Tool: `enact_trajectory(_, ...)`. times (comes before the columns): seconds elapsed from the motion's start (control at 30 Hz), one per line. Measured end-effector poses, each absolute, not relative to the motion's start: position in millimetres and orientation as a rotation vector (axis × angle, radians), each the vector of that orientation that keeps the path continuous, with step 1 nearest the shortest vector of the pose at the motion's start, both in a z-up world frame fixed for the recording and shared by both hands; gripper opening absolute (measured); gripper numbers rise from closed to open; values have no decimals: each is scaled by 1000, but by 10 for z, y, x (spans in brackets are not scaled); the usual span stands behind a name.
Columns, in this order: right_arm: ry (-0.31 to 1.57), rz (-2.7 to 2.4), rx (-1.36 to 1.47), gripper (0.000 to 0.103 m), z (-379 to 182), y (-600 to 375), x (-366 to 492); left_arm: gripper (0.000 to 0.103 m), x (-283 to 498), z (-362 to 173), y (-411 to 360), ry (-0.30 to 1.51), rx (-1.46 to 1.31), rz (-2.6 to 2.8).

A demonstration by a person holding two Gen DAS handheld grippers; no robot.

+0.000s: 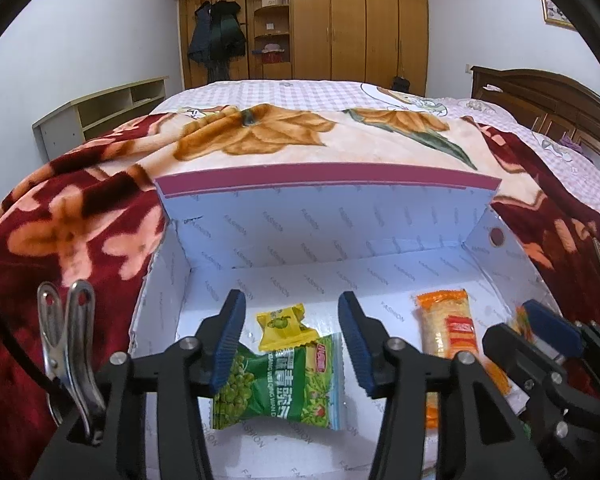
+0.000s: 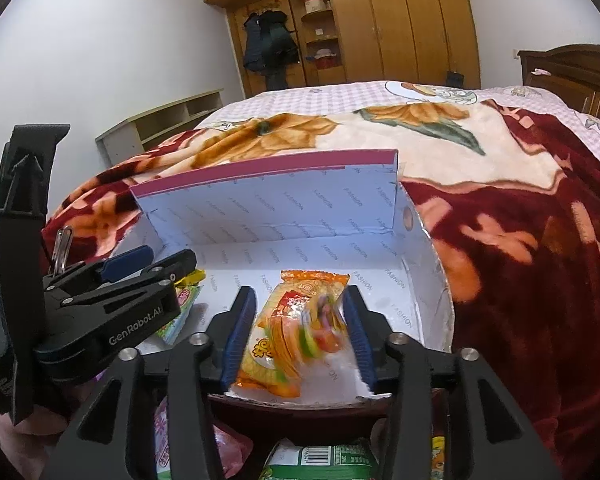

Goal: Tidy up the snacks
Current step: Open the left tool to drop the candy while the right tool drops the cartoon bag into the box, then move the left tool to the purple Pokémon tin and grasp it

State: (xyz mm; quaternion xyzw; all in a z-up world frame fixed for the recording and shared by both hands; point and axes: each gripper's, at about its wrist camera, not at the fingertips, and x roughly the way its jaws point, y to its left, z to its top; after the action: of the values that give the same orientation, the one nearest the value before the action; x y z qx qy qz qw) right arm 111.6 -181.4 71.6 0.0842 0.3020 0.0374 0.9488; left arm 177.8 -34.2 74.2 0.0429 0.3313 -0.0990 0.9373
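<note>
A white-lined box (image 1: 420,264) with its lid flap upright stands on the bed. On its floor lie a green pea packet (image 1: 276,388), a yellow candy (image 1: 280,326) and an orange cracker packet (image 1: 446,328). My left gripper (image 1: 291,302) is open above the green packet, and its pads stand clear of it. My right gripper (image 2: 299,296) is open over the box's near wall. A blurred burger-print packet (image 2: 312,328) sits loose between its jaws, on top of the orange cracker packet (image 2: 316,280). Each gripper also shows at the edge of the other's view.
A red floral blanket (image 2: 520,280) surrounds the box (image 2: 420,312). More snack packets (image 2: 324,460) lie in front of the box's near wall. A metal clip (image 1: 68,340) hangs by the left gripper. A wardrobe (image 1: 340,20) and a low shelf (image 1: 100,112) stand beyond the bed.
</note>
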Motion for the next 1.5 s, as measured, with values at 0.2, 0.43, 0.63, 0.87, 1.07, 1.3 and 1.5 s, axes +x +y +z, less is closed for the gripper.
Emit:
enact_trajectory(0.2, 583, 79, 179, 65, 760, -1824, 1057, 60, 1710, 784, -326, 656, 98, -193)
enact_trajectory(0.43, 569, 99, 187, 66, 830, -1811, 947, 69, 1547, 890, -260, 670, 105, -191)
enact_trajectory(0.63, 547, 120, 194, 66, 919, -1783, 772, 69, 1340, 1015, -142, 683, 127, -166)
enact_trajectory(0.87, 528, 134, 215, 66, 993, -1777, 505, 69, 1043, 1143, 38, 689, 114, -164)
enact_trajectory(1.07, 532, 144, 208, 66, 991, -1749, 282, 69, 844, 1119, 150, 730, 119, -151)
enact_trajectory(1.3, 556, 175, 200, 66, 895, -1661, 129, 69, 824, 942, 304, 825, 116, -109)
enact_trajectory(1.5, 582, 198, 186, 66, 799, -1587, 101, 69, 911, 687, 315, 908, 80, -108)
